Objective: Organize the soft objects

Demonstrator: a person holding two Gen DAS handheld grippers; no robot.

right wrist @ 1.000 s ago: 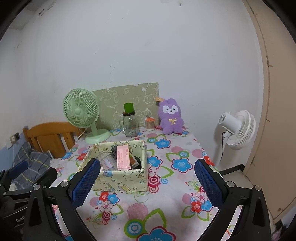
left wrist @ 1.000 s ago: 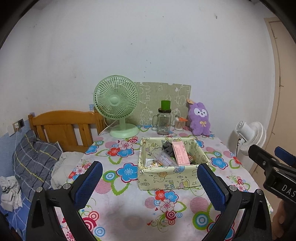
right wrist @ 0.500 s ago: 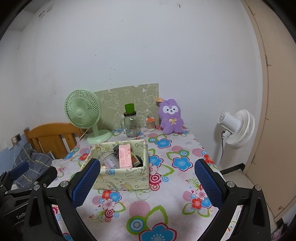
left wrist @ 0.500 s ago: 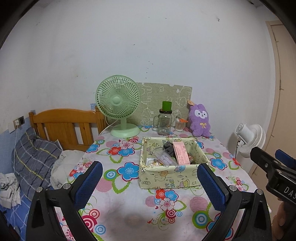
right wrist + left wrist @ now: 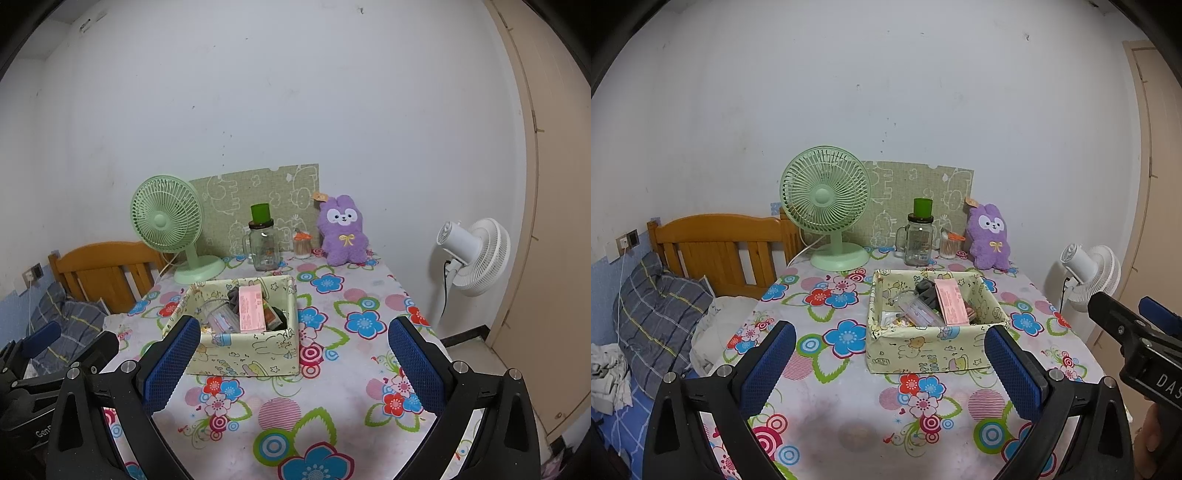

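While both tools are hovering low in the frame above the flowered tablecloth [image 5: 332, 417], the left gripper [image 5: 890, 365] and the right gripper [image 5: 293, 360] are each standing spread wide, gripping nothing. Sitting upright at the right of centre, against the wall at the table's far edge, the purple plush rabbit [image 5: 343, 232] is resting just beside a small jar [image 5: 302, 245] and near the glass mug [image 5: 263, 245]. At centre, the fabric box [image 5: 931, 332] is holding assorted items. A likely hazard, judged from this layout, is a reaching gripper sweeping the mug or jar over, since both are standing close to the toy; a shallow pinch on plush could also slip.
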